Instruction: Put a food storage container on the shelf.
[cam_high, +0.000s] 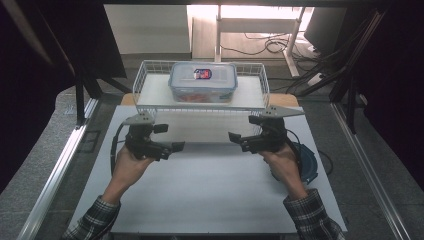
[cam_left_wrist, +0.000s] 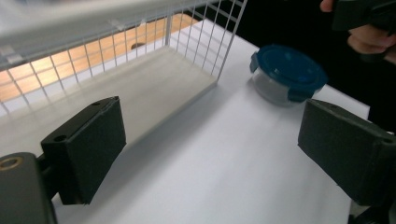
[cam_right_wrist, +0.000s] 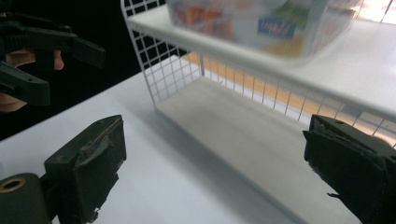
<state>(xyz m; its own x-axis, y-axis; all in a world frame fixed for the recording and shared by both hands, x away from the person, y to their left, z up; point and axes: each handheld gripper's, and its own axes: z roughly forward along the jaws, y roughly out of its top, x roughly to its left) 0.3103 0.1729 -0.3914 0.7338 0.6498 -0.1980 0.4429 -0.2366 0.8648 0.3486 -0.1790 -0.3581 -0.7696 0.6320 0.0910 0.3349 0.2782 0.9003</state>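
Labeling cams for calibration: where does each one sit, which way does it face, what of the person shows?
High view: above the person's side, looking forward and down at the table; both forearms, left gripper, right gripper.
Left gripper view: on the left gripper, facing the round blue-lidded container; own open jaws, other hand.
Right gripper view: on the right gripper, facing the wire rack; own open jaws, other gripper.
Shared: wire rack, table.

White wire rack (cam_high: 150, 70), clear glossy plastic box (cam_high: 202, 82).
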